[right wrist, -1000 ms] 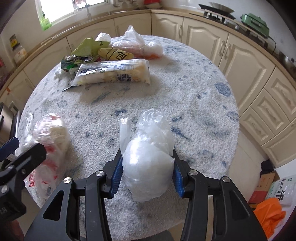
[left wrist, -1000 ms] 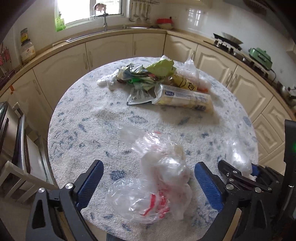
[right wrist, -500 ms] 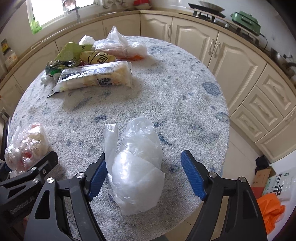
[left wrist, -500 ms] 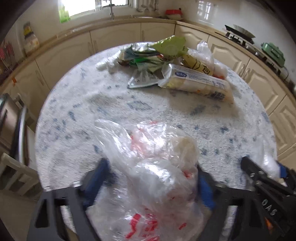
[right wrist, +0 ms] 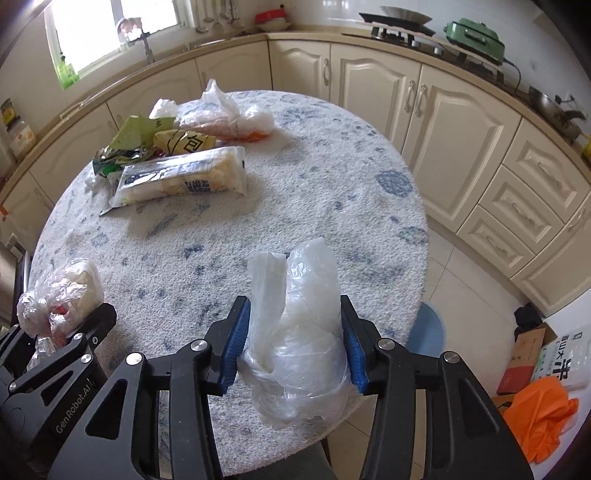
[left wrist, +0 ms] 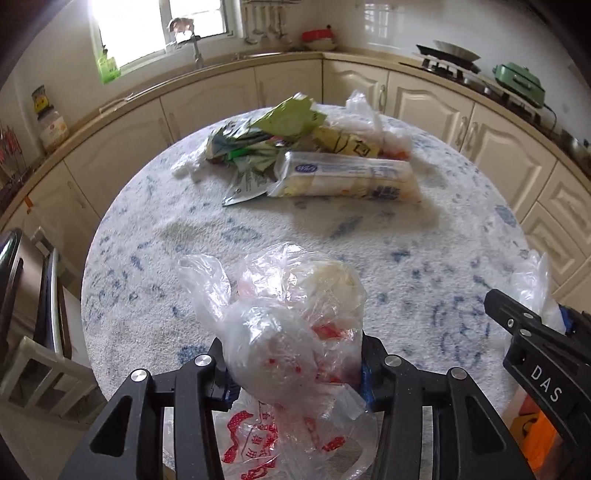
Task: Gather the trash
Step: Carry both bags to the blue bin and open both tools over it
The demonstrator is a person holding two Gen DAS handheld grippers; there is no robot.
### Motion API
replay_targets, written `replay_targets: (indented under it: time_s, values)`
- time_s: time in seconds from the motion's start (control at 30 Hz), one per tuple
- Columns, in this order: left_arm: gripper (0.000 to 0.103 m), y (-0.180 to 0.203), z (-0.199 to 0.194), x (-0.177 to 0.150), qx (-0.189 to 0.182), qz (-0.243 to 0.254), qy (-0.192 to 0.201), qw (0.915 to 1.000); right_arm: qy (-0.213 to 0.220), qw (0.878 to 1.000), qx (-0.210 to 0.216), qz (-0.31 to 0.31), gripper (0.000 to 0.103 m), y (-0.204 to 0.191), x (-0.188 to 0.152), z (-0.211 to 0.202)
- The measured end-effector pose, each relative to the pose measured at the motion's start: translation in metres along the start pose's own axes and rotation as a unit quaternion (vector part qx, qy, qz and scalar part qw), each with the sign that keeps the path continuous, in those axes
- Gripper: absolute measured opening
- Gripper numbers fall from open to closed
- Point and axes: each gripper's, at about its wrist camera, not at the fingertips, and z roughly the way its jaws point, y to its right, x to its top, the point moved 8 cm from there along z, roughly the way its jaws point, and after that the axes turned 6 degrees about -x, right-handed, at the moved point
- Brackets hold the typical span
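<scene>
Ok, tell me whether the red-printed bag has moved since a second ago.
Yes. The red-printed bag, earlier lying on the table, is now lifted, clamped in the left tongs, which just closed.

I'm in a home kitchen. Cream cabinets [right wrist: 376,92] w/ arched panel doors and metal handles wrap round the far and right sides, under a tan counter [left wrist: 221,61]. Far left there's a window [left wrist: 159,29] w/ a tap [left wrist: 194,46] below it, so the sink's there; utensils [left wrist: 264,18] hang beside it. On the right a gas hob [right wrist: 402,27] w/ a pan on it, plus a green elec. cooker [right wrist: 474,35]. White wall tiles behind. A jar [left wrist: 51,118] sits on the counter at left. In front of me a round worktop [right wrist: 314,192], speckled white-blue, w/ food wrappers [left wrist: 314,162] at the far side. Tiled floor at right.
</scene>
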Motion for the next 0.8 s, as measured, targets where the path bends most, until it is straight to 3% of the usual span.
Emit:
replay_targets:
  time_s: [0.57, 0.8]
  values:
    - [0.044, 0.088, -0.007, 0.014, -0.046, 0.057, 0.000, 0.9973, 0.009, 0.995, -0.025, 0.092, 0.048, 0.108, -0.002, -0.012]
    - [0.044, 0.154, -0.001, 0.024, -0.083, 0.103, 0.003, 0.9912, 0.001, 0.989, -0.049, 0.142, 0.048, 0.169, -0.011, -0.006]
